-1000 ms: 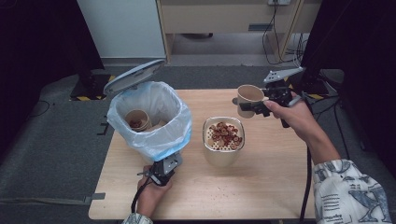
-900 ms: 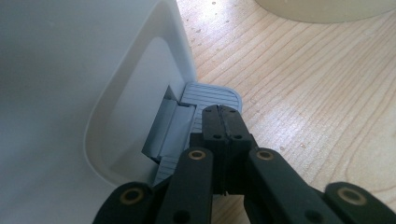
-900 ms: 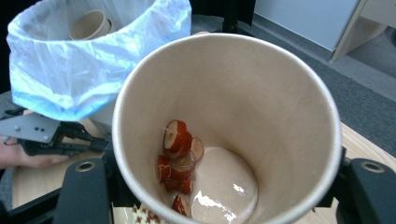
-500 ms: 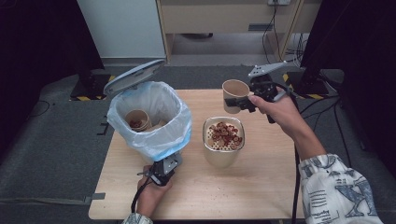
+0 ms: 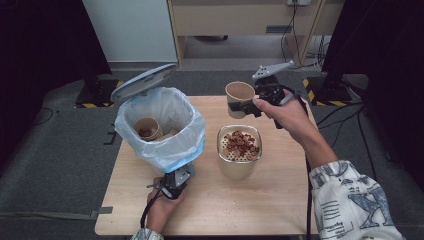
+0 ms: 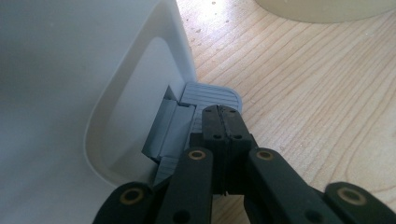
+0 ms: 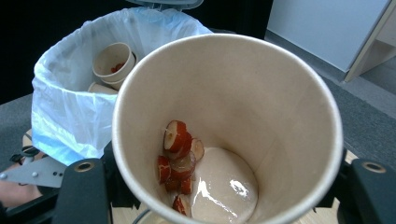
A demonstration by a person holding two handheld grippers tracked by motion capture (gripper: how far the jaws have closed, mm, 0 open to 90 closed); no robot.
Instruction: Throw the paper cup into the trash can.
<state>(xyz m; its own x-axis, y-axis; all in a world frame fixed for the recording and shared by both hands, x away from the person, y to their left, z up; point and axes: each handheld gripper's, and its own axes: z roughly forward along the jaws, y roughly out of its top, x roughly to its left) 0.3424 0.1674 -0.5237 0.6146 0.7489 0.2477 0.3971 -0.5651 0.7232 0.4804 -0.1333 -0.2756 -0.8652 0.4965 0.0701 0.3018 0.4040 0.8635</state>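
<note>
Left gripper (image 5: pixel 176 184), near the surface's (image 5: pixel 280 210) front edge, is pressed together with jaw tips on the grey pedal (image 6: pixel 210 98) at the bin's (image 5: pixel 160 125) base; lid is seen raised. Bowl (image 5: pixel 239 157) of red slices is set mid-surface. Farther back, paper cup (image 5: pixel 239 97) is pinched by right gripper (image 5: pixel 250 106), held above the far edge, tilted, red slices (image 7: pixel 180 158) inside.

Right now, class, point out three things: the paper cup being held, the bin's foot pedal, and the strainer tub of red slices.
paper cup (image 7: pixel 261 107), right gripper view, inner wall
foot pedal (image 6: pixel 210 95), left gripper view, ribbed top
strainer tub (image 5: pixel 235 170), high view, front wall
</note>
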